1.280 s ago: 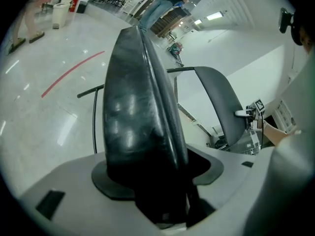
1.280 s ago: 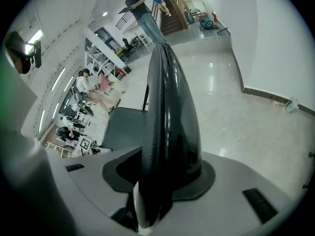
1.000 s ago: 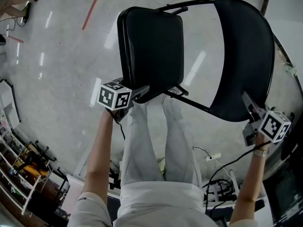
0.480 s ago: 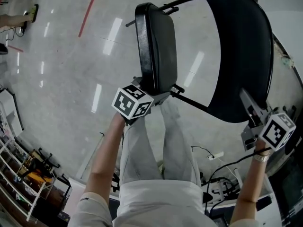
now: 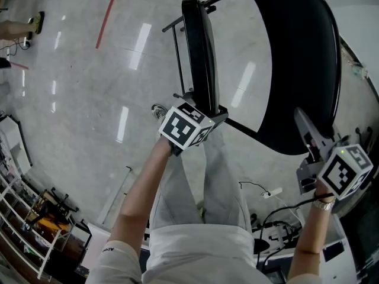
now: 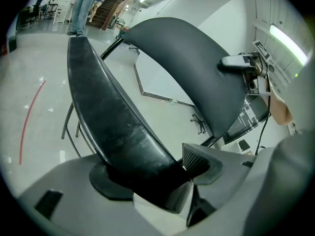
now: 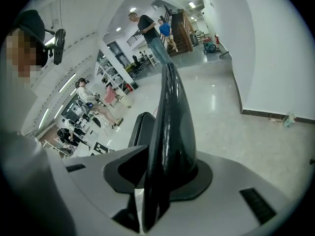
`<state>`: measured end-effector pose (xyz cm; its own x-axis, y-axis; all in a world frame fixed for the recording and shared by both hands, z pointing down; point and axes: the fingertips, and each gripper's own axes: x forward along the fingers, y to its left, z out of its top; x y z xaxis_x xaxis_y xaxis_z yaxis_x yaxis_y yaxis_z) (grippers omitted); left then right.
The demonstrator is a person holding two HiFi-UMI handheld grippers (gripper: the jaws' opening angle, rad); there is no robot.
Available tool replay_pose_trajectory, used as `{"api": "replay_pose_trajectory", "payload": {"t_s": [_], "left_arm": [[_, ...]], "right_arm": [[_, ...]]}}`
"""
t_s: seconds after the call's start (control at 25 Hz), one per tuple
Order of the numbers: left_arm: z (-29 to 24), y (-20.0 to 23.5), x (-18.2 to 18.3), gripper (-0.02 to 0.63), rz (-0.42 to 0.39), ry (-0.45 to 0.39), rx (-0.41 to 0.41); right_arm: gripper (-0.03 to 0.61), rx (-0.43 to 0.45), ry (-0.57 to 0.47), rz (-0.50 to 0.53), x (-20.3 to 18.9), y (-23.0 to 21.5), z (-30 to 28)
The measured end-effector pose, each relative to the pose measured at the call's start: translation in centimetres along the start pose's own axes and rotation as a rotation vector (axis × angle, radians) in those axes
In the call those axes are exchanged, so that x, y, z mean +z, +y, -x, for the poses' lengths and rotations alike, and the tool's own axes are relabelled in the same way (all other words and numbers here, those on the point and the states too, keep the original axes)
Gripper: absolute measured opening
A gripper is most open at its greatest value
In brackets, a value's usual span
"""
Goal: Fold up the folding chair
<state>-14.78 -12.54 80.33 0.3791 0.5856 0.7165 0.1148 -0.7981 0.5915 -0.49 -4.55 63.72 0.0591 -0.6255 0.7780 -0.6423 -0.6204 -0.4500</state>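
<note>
The black folding chair stands on the pale floor in front of me. Its padded seat is tipped up on edge, close to the curved backrest. My left gripper is shut on the seat's near edge, and in the left gripper view the seat fills the gap between the jaws of the left gripper. My right gripper is shut on the backrest's rim; its jaws have just been closing on it. The right gripper view shows the backrest edge-on between the pads of the right gripper.
My own legs stand just behind the chair. Cables and equipment lie at the bottom right, and shelving at the bottom left. A red floor line runs at the top left. People stand far off.
The seat has swung up from nearly facing me to edge-on, nearer the backrest. My left gripper moved right and up with it. The right gripper rose a little with the backrest.
</note>
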Motion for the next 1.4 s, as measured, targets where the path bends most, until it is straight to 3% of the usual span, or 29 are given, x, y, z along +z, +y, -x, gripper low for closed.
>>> {"api": "replay_pose_trajectory", "payload": {"t_s": [0.24, 0.84, 1.12, 1.4], "left_arm": [[-2.1, -1.2, 1.5, 0.307, 0.022, 0.028, 0.081], [-6.1, -4.8, 4.2, 0.307, 0.064, 0.061, 0.185], [-7.4, -4.9, 4.2, 0.307, 0.055, 0.088, 0.195], [-7.6, -4.8, 3.6, 0.321, 0.037, 0.084, 0.111]], "right_arm": [[0.118, -0.052, -0.001, 0.018, 0.1, 1.1, 0.6], [0.117, -0.134, -0.002, 0.069, 0.6, 3.6, 2.5], [0.117, -0.152, -0.003, 0.080, 0.2, 3.9, 2.1], [0.115, -0.163, -0.003, 0.086, -0.4, 3.1, 1.4]]}}
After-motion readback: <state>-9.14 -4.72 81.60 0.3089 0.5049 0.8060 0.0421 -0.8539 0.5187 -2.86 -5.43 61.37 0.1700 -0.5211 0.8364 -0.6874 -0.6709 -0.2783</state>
